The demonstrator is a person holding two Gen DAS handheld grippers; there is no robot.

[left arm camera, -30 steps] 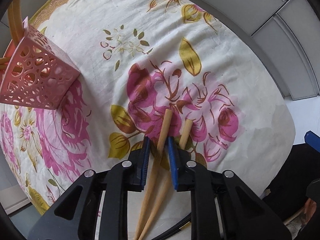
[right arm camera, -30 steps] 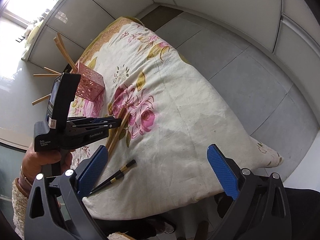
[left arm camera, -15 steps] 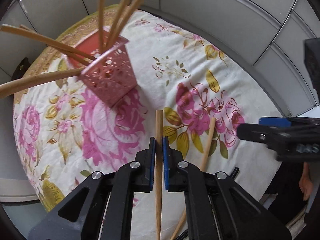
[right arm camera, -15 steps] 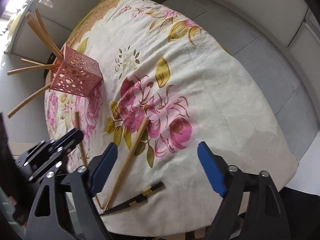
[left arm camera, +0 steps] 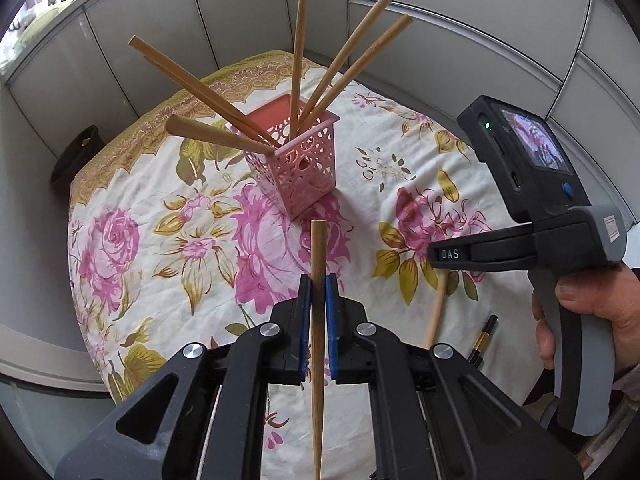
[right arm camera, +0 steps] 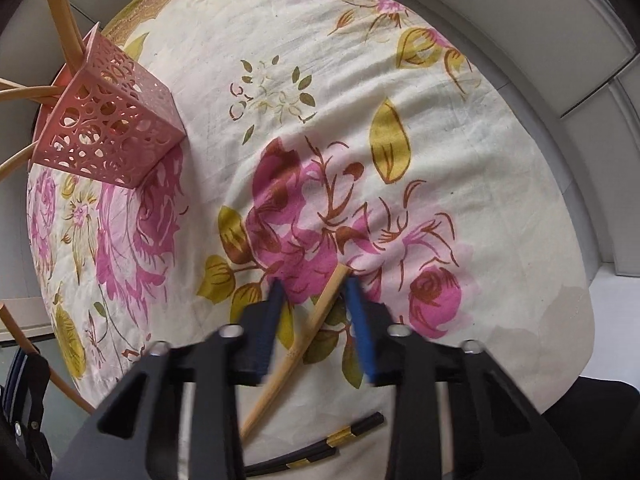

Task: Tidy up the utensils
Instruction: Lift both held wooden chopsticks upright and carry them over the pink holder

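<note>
- Wooden chopstick [left arm camera: 318, 280] is pinched between the pressed-together blue pads of the left gripper [left arm camera: 315, 300], lifted off the cloth, its blunt end aimed toward the pink perforated holder [left arm camera: 298, 168]; probably so it can be dropped in alongside the others.
- Five wooden chopsticks [left arm camera: 296, 60] already stand fanned out in that holder.
- On the floral tablecloth [right arm camera: 360, 100] a second wooden chopstick [right arm camera: 308, 328] lies slanted between the jaws of the right gripper [right arm camera: 314, 292], which have just been closing around it; blur hides whether the pads press it yet.
- Black chopsticks [right arm camera: 320, 444] lie near the cloth's front edge, just behind that gripper, waiting their turn.
</note>
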